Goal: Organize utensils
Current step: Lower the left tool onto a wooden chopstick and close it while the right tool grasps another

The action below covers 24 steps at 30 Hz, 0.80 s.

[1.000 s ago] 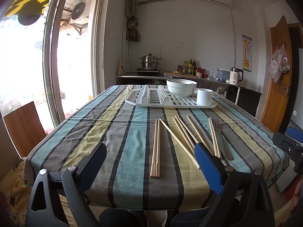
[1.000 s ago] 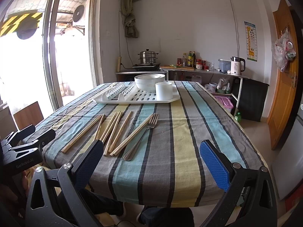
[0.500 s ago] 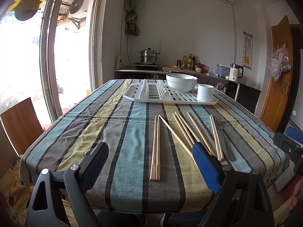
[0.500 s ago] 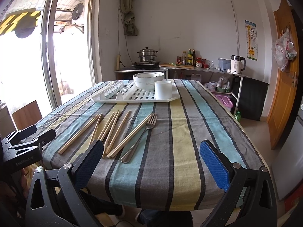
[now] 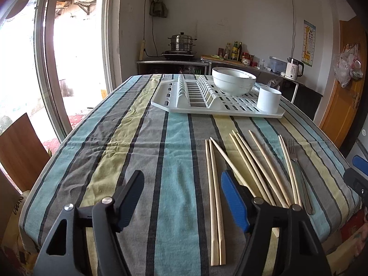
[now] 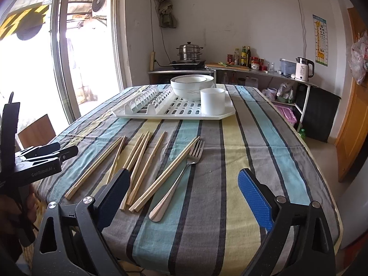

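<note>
Several wooden chopsticks lie loose on the striped tablecloth, with a metal fork at their right. My left gripper hovers over the near table edge; its jaws are closing with nothing pressed between them, and the leftmost chopstick pair lies just beside the blue pad. My right gripper is over the near edge too, its jaws closing and empty. The fork and chopsticks lie on the cloth ahead of it. A white cup stands on the drying rack.
Stacked white bowls sit on the rack at the far end of the table. The other gripper shows at the left edge of the right wrist view. A wooden chair stands left of the table, and a counter lines the back wall.
Both grippers have moved forward over the table edge and tipped downward. Their jaws have narrowed, the left more than the right. The utensils have not moved.
</note>
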Tool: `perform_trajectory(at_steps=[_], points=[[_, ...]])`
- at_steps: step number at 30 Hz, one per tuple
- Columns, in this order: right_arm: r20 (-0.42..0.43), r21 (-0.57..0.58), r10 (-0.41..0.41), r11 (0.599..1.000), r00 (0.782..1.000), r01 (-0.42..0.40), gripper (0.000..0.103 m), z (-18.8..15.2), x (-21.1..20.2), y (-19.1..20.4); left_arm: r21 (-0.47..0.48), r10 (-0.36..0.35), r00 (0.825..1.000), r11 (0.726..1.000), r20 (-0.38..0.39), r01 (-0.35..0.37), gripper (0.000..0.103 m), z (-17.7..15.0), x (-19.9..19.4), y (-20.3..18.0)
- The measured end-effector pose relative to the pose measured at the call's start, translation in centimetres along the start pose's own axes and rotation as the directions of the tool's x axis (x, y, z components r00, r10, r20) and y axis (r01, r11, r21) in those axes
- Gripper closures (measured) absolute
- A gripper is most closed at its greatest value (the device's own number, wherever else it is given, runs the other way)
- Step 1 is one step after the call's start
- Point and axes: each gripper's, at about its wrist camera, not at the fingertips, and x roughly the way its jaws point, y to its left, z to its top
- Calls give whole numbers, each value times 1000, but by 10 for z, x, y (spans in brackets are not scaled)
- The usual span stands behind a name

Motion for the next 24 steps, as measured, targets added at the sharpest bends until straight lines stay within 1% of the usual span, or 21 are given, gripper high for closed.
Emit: perform_trajectory(at_steps=[1, 2, 4, 6, 7, 8, 9, 10, 12, 15, 17, 20, 24], points=[[-11, 3, 6, 1000, 1000, -6, 17, 3, 5, 0, 7, -6, 1000, 1000, -18, 6, 32, 3, 5, 0], [-23, 5, 15, 1000, 1000, -15, 22, 6, 12, -1, 12, -11, 999, 1000, -39, 12, 34, 7, 13, 1], [-47, 4, 24, 1000, 999, -24, 26, 11, 23, -1, 31, -13, 998, 999, -62, 15, 36, 12, 23, 0], [-75, 0, 40, 999, 996, -40, 35, 16, 35, 0, 41, -20, 996, 999, -90, 24, 38, 17, 34, -1], [-90, -3, 42, 999, 995, -43, 37, 19, 41, 0, 43, -25, 994, 999, -105, 30, 39, 19, 39, -1], [-105, -6, 48, 999, 993, -49, 43, 22, 47, 1, 46, -31, 992, 998, -120, 37, 40, 21, 45, -2], [-120, -9, 54, 998, 991, -55, 47, 25, 54, 3, 47, -34, 991, 998, -133, 41, 42, 23, 49, -2], [-136, -11, 57, 998, 989, -59, 49, 28, 61, 4, 46, -39, 988, 998, -151, 46, 42, 25, 54, -2], [-168, -16, 66, 997, 984, -70, 58, 33, 73, 6, 36, -52, 983, 998, -177, 59, 45, 28, 62, -1], [-211, -19, 84, 996, 974, -90, 66, 41, 90, 11, 37, -59, 978, 997, -199, 67, 46, 31, 68, -1], [-234, -26, 92, 995, 968, -101, 69, 46, 101, 14, 36, -71, 975, 996, -211, 80, 46, 33, 71, 0], [-276, -33, 94, 994, 957, -107, 74, 50, 119, 18, 47, -68, 972, 996, -223, 81, 46, 37, 75, -1], [-315, -35, 98, 993, 944, -114, 75, 50, 135, 22, 48, -78, 966, 995, -248, 93, 46, 41, 82, -1]])
